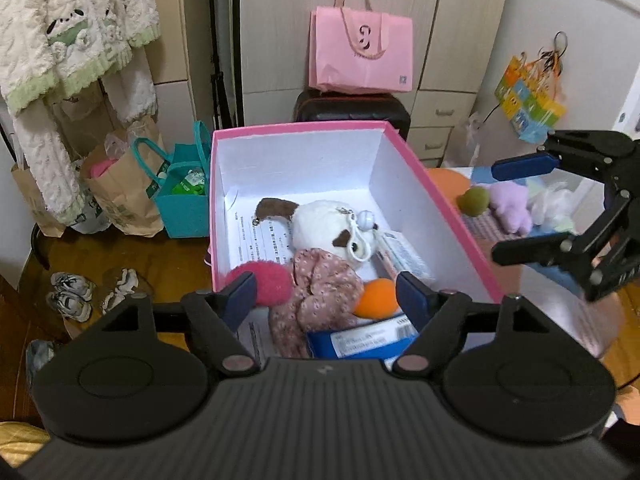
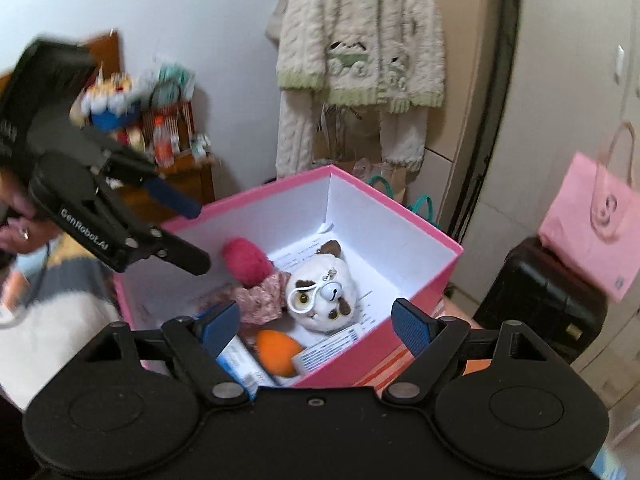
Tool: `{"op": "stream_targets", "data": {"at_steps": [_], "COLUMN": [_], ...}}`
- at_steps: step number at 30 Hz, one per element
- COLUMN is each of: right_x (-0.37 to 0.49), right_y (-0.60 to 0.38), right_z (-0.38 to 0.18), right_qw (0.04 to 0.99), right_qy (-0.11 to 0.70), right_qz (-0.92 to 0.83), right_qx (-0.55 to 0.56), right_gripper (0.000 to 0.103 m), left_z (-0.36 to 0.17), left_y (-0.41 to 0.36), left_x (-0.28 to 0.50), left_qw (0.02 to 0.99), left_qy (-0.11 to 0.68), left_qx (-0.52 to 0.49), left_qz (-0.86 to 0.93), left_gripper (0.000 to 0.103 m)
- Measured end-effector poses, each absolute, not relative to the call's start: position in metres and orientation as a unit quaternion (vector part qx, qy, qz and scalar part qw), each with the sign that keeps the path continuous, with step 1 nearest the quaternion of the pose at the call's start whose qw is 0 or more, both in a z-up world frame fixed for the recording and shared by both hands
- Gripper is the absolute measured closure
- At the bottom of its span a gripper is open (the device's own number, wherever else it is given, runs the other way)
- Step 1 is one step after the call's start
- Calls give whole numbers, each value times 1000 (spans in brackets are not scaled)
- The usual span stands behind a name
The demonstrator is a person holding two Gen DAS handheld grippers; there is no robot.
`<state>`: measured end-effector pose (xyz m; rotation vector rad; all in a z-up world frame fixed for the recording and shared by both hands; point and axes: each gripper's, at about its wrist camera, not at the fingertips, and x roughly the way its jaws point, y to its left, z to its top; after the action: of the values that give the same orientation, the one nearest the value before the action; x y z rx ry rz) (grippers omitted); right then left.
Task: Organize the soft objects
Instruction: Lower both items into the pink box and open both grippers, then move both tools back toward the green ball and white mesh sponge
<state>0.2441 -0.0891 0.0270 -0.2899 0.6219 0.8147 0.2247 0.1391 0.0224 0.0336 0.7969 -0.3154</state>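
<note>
A pink box [image 1: 440, 204] with white walls stands on the table; it also shows in the right wrist view [image 2: 420, 300]. In it lie a white plush dog head [image 1: 332, 224], a red pompom [image 1: 266, 282], a floral cloth piece [image 1: 320, 296] and an orange ball [image 1: 378, 298], on papers. My left gripper [image 1: 326, 292] is open and empty above the box's near edge. My right gripper [image 1: 516, 204] is open and empty to the right of the box, above a green ball [image 1: 474, 200], a lilac plush [image 1: 512, 206] and a white soft thing [image 1: 552, 200].
A blue packet [image 1: 360, 340] and a white carton [image 1: 404, 258] lie in the box. Behind stand a pink bag [image 1: 360, 52] on a black suitcase [image 1: 352, 108], a teal bag [image 1: 184, 196], paper bags [image 1: 116, 196] and hanging knitwear [image 1: 68, 32]. Shoes [image 1: 72, 294] lie on the floor.
</note>
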Motion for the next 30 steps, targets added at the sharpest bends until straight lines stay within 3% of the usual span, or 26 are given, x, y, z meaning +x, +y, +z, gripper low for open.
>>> {"op": "stream_targets", "data": {"at_steps": [14,30], "right_x": [178,102], "right_y": [-121,-195], "right_z": [44,41], "right_qw": [869,883], "right_qy": [299,299], "right_qz": [376,343], "right_qx": [-115,-114], "right_gripper": [16,16], "left_z": [54,58], "left_y": [107,37], "left_x": [135,82], "left_qw": [911,898], "left_qy": [353,344], "left_qx": [60,119], "left_qz": [-205,-248], "left_gripper": [11,8]}}
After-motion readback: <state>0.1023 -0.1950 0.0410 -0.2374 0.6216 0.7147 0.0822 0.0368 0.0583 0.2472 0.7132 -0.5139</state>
